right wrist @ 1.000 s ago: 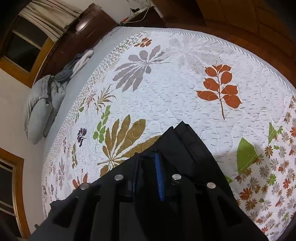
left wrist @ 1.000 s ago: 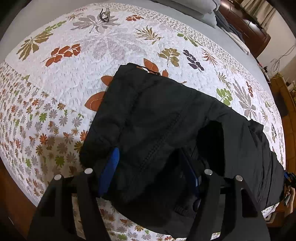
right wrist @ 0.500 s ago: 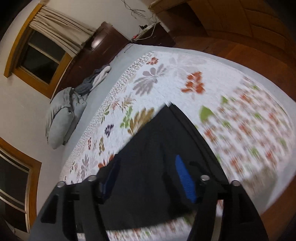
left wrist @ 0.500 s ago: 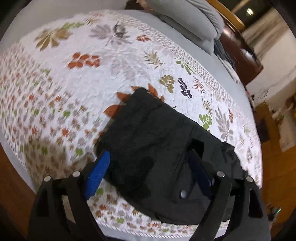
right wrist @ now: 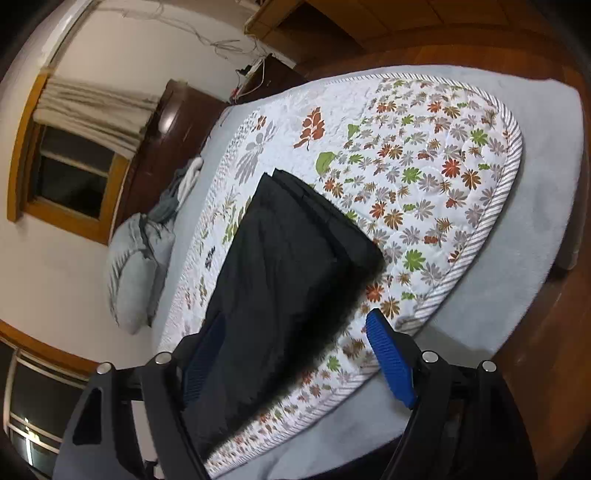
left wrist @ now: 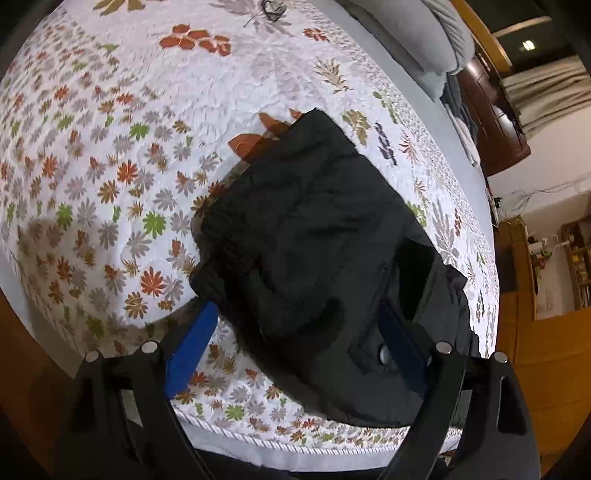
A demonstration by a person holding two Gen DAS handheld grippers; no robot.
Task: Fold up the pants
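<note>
The black pants lie folded in a compact block on the floral quilt, near the bed's front edge. They show in the right wrist view as a neat rectangle. My left gripper is open and empty, held above the near end of the pants, its blue pads wide apart. My right gripper is open and empty too, raised above the pants' near end, with one blue pad over the quilt's border.
Grey pillows lie at the head of the bed beside a dark wooden headboard. A small dark object lies far on the quilt. Wooden floor surrounds the bed. The quilt's striped edge runs near the pants.
Both grippers have opened, let go of the pants and pulled up and back. The pants now lie released on the quilt.
</note>
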